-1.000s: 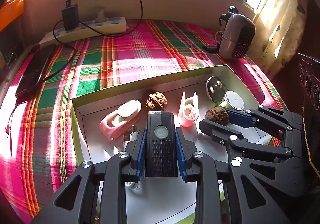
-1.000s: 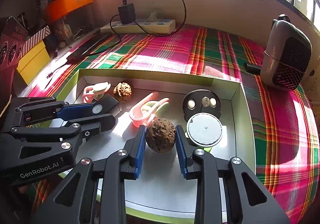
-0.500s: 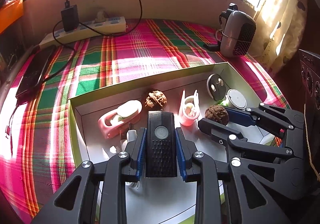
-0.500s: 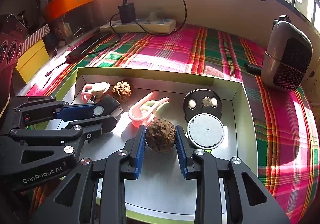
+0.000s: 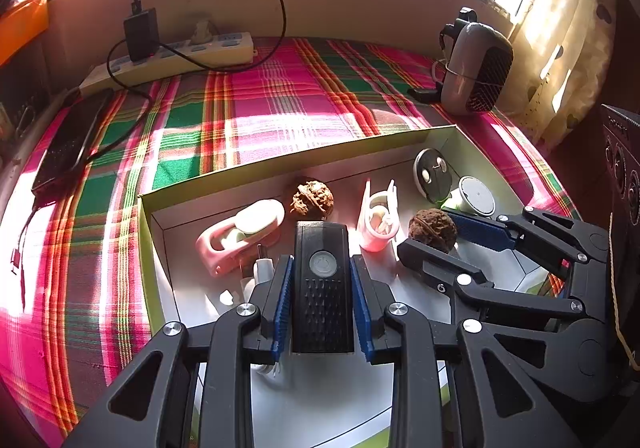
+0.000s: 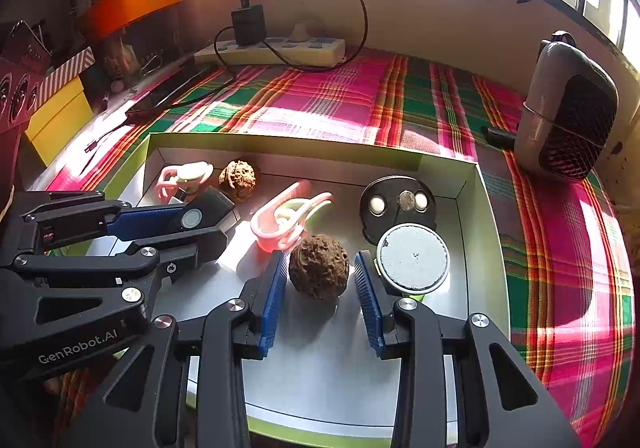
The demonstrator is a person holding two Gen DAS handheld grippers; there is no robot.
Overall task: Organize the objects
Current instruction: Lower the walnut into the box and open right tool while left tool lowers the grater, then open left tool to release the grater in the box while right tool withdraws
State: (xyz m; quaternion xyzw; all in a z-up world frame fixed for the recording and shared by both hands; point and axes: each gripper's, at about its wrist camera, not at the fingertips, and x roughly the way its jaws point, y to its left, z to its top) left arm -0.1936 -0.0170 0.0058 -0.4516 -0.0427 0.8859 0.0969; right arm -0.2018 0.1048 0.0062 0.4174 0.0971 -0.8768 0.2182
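Right gripper point(image 6: 320, 280): jaws have just been opening, pads clear of the wrinkled brown walnut point(image 6: 319, 266) resting between them near the middle of the white-floored box point(image 6: 494, 232). Left gripper point(image 5: 322, 290): clamped on a black ribbed device point(image 5: 323, 288) with a round button. Plaid cloth point(image 6: 332, 104) beneath; sunlit window behind.

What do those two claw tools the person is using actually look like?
Both are matte black plastic linkages with triangular cut-outs and silver pivot screws. Each gripper, the left gripper and the right gripper, ends in two straight fingers lined with ribbed blue pads. The left one carries white "GenRobot.AI" lettering. No cables or sleeves show.
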